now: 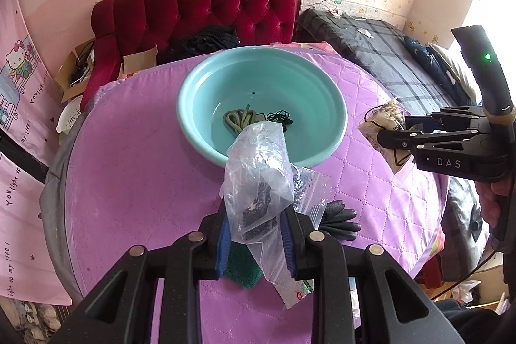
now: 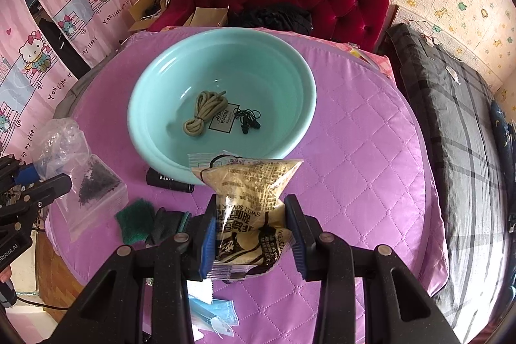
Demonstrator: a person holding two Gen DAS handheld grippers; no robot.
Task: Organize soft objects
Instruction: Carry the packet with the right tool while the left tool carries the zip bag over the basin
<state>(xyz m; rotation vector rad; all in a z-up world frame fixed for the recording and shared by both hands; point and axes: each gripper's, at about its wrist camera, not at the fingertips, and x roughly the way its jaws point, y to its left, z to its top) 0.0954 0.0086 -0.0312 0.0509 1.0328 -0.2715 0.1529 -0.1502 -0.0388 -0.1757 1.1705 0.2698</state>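
Note:
A teal basin [image 1: 322,105] [image 2: 290,79] stands on the purple quilted table and holds a coiled khaki cord [image 2: 203,113] [image 1: 239,119] and dark green corded earplugs [image 2: 249,119] [image 1: 280,117]. My left gripper [image 1: 256,236] is shut on a clear plastic bag with dark contents [image 1: 258,182] [image 2: 82,170], held above the table near the basin's front rim. My right gripper [image 2: 251,239] [image 1: 391,134] is shut on a beige printed snack packet [image 2: 250,199] [image 1: 385,118], held to the right of the basin.
A black glove [image 1: 340,220] [image 2: 166,224], a green scrub pad [image 1: 240,268] [image 2: 133,220], a black cylinder [image 2: 169,181] and blue face masks [image 2: 214,313] lie on the purple table cover [image 1: 135,176]. A red sofa [image 1: 200,8] stands behind, a plaid bed [image 2: 451,124] at the right.

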